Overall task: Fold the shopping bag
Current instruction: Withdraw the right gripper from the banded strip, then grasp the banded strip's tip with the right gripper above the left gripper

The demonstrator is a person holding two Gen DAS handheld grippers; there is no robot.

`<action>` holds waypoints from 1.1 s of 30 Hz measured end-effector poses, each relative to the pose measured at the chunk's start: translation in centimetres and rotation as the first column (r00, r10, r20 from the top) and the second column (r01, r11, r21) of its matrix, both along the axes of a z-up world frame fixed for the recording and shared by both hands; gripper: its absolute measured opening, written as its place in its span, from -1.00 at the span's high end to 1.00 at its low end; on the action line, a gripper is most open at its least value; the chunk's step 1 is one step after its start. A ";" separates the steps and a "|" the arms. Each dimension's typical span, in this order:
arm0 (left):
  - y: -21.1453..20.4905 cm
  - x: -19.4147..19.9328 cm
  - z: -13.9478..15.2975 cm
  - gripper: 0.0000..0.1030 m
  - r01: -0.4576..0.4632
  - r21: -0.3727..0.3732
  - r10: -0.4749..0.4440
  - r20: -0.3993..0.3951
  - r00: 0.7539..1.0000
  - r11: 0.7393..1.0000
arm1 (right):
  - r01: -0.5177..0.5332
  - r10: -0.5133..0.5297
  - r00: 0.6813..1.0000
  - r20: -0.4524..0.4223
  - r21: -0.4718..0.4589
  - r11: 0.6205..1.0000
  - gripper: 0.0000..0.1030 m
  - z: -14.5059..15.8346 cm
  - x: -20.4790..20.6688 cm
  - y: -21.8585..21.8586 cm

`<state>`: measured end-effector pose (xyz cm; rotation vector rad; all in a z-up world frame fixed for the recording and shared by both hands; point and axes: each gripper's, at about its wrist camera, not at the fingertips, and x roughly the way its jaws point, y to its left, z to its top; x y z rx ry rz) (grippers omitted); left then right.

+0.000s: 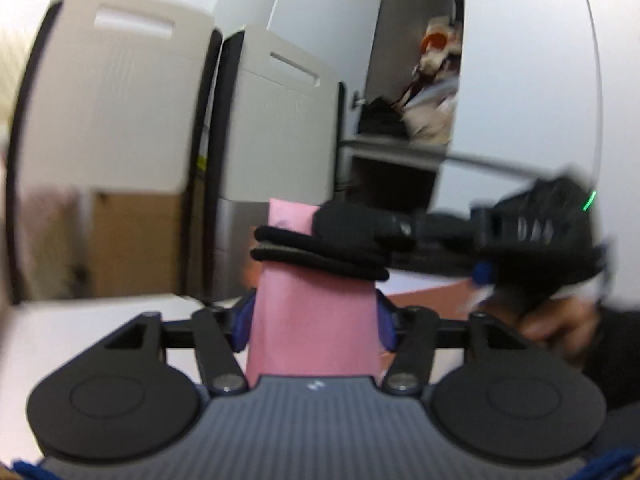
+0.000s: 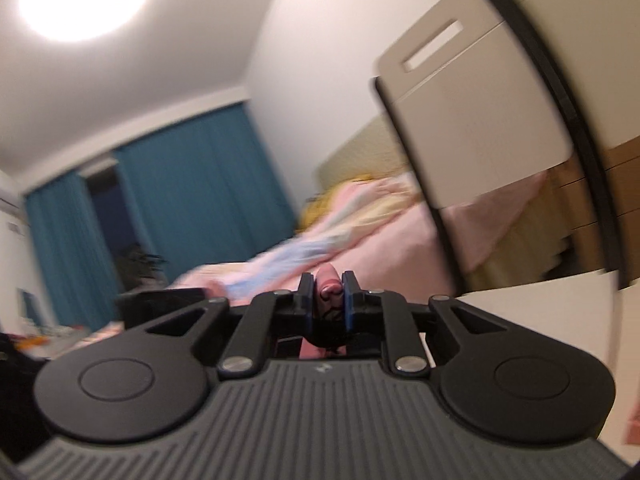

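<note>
Right gripper [image 2: 328,288] clamps the folded pink fabric shopping bag [image 1: 312,320] (black handles bunched); left gripper [image 1: 314,320] gapes around its edges, pads not pressing.

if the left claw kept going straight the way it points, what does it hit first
The folded pink bag already stands between the left claw jaws. Just ahead, the right claw crosses its path, clamped on the bag's black straps. Depth is unclear in the blur.
</note>
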<state>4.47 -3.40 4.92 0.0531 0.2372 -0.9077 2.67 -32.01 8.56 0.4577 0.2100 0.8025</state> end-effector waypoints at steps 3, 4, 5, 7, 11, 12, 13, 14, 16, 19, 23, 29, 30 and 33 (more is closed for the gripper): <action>-2.7 -1.6 -0.7 -0.32 -0.117 0.157 0.080 0.225 0.971 0.981 | 0.101 -0.101 0.995 0.004 -0.025 0.995 0.66 0.2 0.6 0.5; -3.7 -2.2 -1.1 -0.40 -0.165 0.204 0.098 0.304 0.948 0.965 | 0.135 -0.134 0.991 0.005 -0.023 0.991 0.66 0.2 0.8 0.6; -4.7 -2.7 -1.6 -0.44 -0.215 0.246 0.110 0.379 0.919 0.945 | 0.166 -0.166 0.986 0.000 -0.013 0.986 0.66 0.2 1.0 0.6; -6.4 -3.2 -2.7 -0.44 -0.317 0.305 0.132 0.502 0.855 0.898 | 0.221 -0.220 0.975 -0.019 0.017 0.975 0.66 0.2 1.5 0.6; -9.6 -2.3 -5.6 -0.44 -0.540 0.353 0.178 0.689 0.702 0.764 | 0.282 -0.274 0.958 -0.086 0.103 0.954 0.66 -0.1 2.6 0.5; -10.3 -1.9 -6.3 -0.44 -0.580 0.367 0.175 0.718 0.673 0.728 | 0.294 -0.281 0.954 -0.108 0.130 0.947 0.66 -0.3 2.8 0.4; -10.6 -1.5 -6.7 -0.42 -0.599 0.377 0.175 0.727 0.664 0.706 | 0.302 -0.283 0.950 -0.131 0.155 0.941 0.66 -0.5 3.0 0.3; -10.7 -1.1 -6.8 -0.32 -0.602 0.385 0.185 0.716 0.673 0.700 | 0.317 -0.296 0.944 -0.143 0.163 0.934 0.66 -0.7 3.1 0.2; -10.9 -0.2 -7.0 0.10 -0.635 0.413 0.199 0.715 0.670 0.653 | 0.342 -0.314 0.935 -0.165 0.185 0.921 0.66 -1.0 3.5 -0.2; -10.2 0.3 -7.0 0.40 -0.641 0.432 0.191 0.716 0.671 0.634 | 0.355 -0.305 0.924 -0.230 0.218 0.909 0.66 -1.4 4.3 -1.1; -9.0 0.3 -6.3 0.63 -0.624 0.437 0.211 0.685 0.698 0.648 | 0.336 -0.261 0.923 -0.283 0.260 0.905 0.64 -2.6 4.7 -1.4; -8.9 0.0 -6.9 0.73 -0.615 0.464 0.195 0.675 0.712 0.638 | 0.296 -0.183 0.920 -0.347 0.308 0.904 0.57 -3.8 5.5 -0.4; -8.9 0.0 -6.9 0.73 -0.614 0.466 0.200 0.670 0.715 0.637 | 0.289 -0.175 0.921 -0.349 0.309 0.906 0.55 -3.8 5.6 -0.1; -8.9 0.2 -6.8 0.74 -0.617 0.461 0.210 0.667 0.715 0.637 | 0.266 -0.166 0.923 -0.347 0.264 0.927 0.54 -3.7 5.8 1.0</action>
